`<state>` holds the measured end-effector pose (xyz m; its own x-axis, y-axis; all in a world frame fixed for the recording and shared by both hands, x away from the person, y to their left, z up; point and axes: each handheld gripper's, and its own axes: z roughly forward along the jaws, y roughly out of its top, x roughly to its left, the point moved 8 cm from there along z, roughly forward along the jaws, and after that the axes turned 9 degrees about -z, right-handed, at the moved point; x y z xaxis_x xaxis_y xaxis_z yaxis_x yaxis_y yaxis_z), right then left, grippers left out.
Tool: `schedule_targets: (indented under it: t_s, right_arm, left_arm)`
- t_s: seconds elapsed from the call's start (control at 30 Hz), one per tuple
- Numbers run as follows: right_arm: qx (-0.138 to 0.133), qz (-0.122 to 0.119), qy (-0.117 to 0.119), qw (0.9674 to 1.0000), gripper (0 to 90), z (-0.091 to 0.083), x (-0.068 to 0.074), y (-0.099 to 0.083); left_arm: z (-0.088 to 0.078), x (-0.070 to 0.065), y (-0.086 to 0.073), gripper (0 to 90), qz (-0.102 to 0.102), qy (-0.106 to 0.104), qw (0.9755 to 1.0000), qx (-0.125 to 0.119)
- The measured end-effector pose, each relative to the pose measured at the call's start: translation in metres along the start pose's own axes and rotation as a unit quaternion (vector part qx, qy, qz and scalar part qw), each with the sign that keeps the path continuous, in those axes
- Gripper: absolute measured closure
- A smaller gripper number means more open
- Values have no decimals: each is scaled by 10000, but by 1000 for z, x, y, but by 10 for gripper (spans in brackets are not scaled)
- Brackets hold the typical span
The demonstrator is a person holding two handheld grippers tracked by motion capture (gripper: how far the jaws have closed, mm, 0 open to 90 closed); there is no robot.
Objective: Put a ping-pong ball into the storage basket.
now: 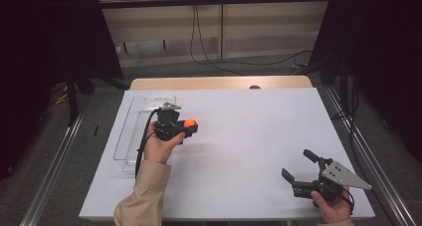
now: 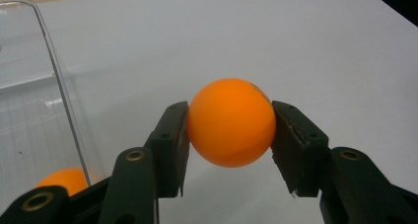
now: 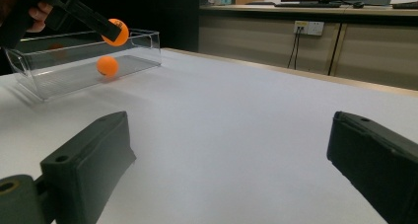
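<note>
High view: left gripper (image 1: 191,125) holds orange ball (image 1: 190,122) beside clear box (image 1: 130,136).

Orange ping-pong ball (image 2: 230,123), plain with a small dark mark at its top edge. Second orange ball (image 3: 107,66) inside the clear, colourless plastic bin (image 3: 148,49). Black fingers (image 2: 170,145) on both grippers. White tabletop (image 1: 249,131) with a light wood edge. Beige sleeve (image 1: 144,191).

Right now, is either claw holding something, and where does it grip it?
The left claw holds an orange ball, pinched on two opposite sides at its middle. The right claw is open and holds nothing.
</note>
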<state>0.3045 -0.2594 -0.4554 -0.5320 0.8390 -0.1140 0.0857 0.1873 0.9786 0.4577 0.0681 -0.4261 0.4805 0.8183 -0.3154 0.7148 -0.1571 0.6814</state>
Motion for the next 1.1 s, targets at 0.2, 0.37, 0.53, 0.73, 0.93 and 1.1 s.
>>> schedule_targets:
  t_s: [0.2, 0.37, 0.53, 0.73, 0.93, 1.1]
  right_arm:
    - [0, 1, 0, 10000, 27, 0, 0, 0]
    - [1, 4, 2, 10000, 27, 0, 0, 0]
    - [1, 2, 2, 10000, 27, 0, 0, 0]
    - [1, 5, 1, 10000, 27, 0, 0, 0]
    - [-1, 7, 2, 10000, 27, 0, 0, 0]
    - [-3, 3, 5, 10000, 27, 0, 0, 0]
  left_arm:
    - [-2, 2, 1, 509, -24, -6, 10000, -24]
    - [-5, 3, 2, 509, -38, 2, 10000, -33]
    - [-5, 4, 2, 509, -44, 15, 10000, -38]
    - [-8, 6, 3, 509, -44, 28, 10000, -54]
    - [-11, 8, 4, 509, -74, 21, 9999, -77]
    - [-12, 11, 5, 509, -99, 28, 9999, -107]
